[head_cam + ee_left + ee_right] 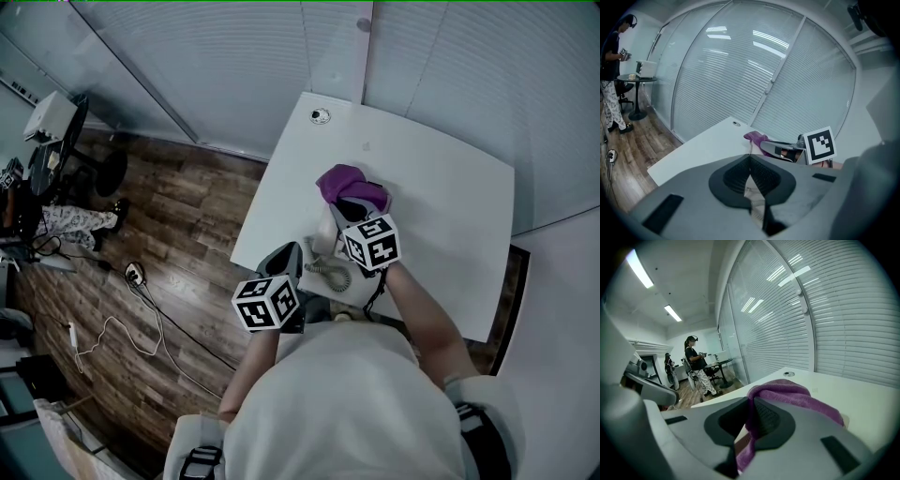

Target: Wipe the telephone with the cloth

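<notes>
The telephone (322, 247) is pale, with a coiled cord (335, 274), and lies near the front of the white table (441, 187). A purple cloth (343, 180) is bunched on its far end. My right gripper (354, 203) is shut on the cloth (797, 392), which passes between the pads (766, 416) and drapes over the right jaw. My left gripper (289, 255) sits at the telephone's left side with its jaws shut (750, 161). A pale bit of the telephone (753, 194) shows just under its pads. From the left gripper view I see the right gripper (783, 151) and the cloth (757, 137).
A round cable hole (321, 115) lies at the table's far corner. A glass wall with blinds (234, 66) stands right behind the table. Cables and a socket (134, 274) lie on the wood floor to the left. A person (696, 364) stands by a small round table (637, 78).
</notes>
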A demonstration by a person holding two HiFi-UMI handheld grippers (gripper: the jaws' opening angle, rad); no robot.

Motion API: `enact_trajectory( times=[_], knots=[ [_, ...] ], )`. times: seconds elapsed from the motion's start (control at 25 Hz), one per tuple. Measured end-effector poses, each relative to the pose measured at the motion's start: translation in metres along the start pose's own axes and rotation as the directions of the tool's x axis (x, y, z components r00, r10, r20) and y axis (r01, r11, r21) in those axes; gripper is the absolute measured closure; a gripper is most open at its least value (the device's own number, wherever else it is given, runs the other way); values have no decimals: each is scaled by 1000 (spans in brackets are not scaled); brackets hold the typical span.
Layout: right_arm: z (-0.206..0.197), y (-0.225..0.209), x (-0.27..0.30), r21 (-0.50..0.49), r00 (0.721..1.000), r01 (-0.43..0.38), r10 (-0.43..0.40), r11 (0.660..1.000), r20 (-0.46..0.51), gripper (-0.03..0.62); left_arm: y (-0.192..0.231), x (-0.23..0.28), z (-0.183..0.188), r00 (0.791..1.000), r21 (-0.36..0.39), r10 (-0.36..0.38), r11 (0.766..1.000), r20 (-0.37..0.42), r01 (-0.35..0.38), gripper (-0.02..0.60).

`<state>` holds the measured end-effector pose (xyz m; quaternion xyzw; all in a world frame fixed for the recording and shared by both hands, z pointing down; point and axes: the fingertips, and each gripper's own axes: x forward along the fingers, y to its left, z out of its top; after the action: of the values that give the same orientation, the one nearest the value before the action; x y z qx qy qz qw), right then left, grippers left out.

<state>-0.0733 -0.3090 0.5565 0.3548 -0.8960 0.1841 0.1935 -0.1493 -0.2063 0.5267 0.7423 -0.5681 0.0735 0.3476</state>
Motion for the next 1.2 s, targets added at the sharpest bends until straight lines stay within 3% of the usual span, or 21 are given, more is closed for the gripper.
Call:
enact_trajectory(
  times=[1.2],
  knots=[
    [-52,64,-19,-49,991,-106,101,993,-89,546,-5,-24,-13,999,-18,20,1000,32,-20,561]
  ],
)
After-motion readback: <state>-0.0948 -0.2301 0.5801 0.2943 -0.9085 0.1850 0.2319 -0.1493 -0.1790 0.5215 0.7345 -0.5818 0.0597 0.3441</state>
